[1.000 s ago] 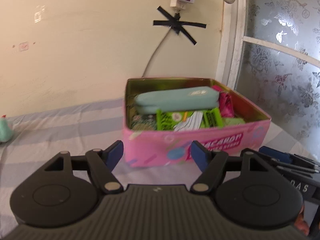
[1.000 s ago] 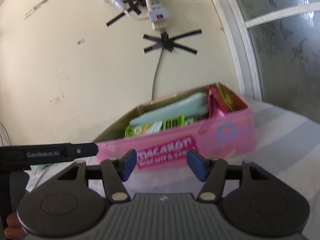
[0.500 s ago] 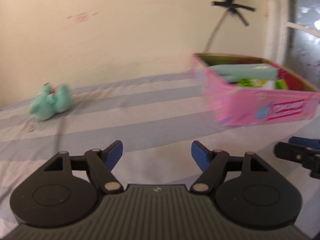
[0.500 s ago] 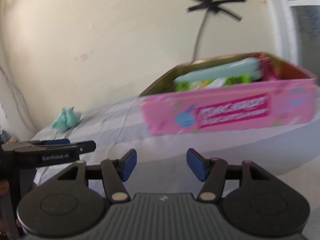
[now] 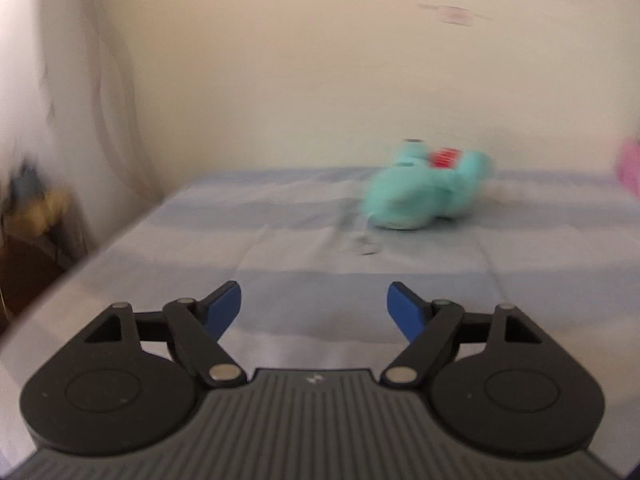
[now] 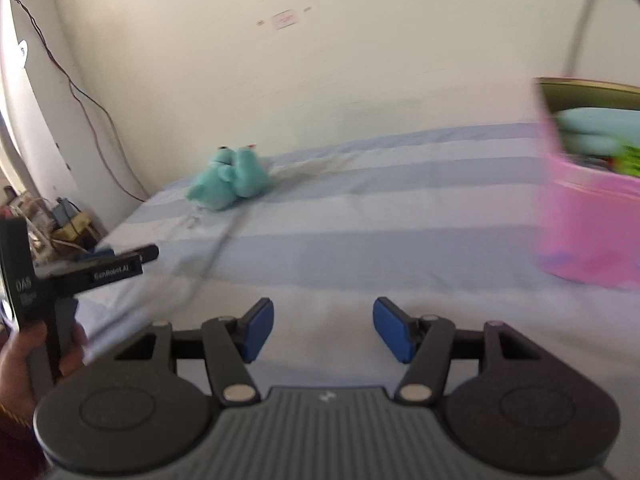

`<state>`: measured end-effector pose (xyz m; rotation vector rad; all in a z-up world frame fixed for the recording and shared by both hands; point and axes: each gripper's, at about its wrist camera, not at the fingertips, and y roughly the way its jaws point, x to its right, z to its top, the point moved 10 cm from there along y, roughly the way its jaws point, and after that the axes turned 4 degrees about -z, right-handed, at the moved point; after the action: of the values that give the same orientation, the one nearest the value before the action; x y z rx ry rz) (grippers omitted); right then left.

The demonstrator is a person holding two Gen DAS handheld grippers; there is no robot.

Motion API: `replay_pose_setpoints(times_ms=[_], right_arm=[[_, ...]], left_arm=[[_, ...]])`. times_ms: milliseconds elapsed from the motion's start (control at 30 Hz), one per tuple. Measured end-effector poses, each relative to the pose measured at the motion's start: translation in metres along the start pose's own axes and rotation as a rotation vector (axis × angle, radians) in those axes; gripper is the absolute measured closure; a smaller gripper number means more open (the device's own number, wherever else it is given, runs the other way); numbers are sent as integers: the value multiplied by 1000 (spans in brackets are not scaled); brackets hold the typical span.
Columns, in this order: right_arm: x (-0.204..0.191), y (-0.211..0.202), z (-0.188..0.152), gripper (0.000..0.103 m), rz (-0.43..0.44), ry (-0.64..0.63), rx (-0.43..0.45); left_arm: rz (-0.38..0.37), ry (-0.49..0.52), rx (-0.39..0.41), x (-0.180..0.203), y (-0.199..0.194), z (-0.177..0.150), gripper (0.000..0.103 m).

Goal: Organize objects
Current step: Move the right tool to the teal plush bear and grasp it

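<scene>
Both empty, the left hand-held gripper (image 5: 313,307) and right hand-held gripper (image 6: 323,328) gape wide toward the teal plush toy (image 5: 425,189), lying on the bed (image 6: 380,200), well apart from the pink box (image 6: 592,216), apparently for pickup.

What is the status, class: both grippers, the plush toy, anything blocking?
Left gripper open, empty. Right gripper open, empty. Teal plush toy lying on striped bedsheet, ungrasped. Nothing between left gripper and toy.
</scene>
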<state>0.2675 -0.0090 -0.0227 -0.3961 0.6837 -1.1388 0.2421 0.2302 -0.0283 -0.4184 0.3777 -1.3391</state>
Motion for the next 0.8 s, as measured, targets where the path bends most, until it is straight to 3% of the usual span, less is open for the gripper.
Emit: replay_pose_setpoints(times_ms=[100,300,400,467,500,600,800], right_arm=[[-26,29,27,46,39,-5,9],[-62,92,98,44,141,117,52],[-73,124,116,42,129,153,41],[-76,143,120,51,112,162,18],[-78,153,120,74,97,158,1],[-75,159,116,78,86,177,-9],[-63,123,96,78,85,130,-11]], left_arm=[[-54,-155,18,-19,-1,2,21],[-131,-239,-22,-25,3,-1,21],[-149,-263,-46,-26,10,-5,21],[-157,-271,-55,-26,13,-7,21],[-160,-271,-60,-25,15,-7,21],[-165,-263,-64,-24,16,-7,21],[-184,-264,-68,-25,20,-7,21]])
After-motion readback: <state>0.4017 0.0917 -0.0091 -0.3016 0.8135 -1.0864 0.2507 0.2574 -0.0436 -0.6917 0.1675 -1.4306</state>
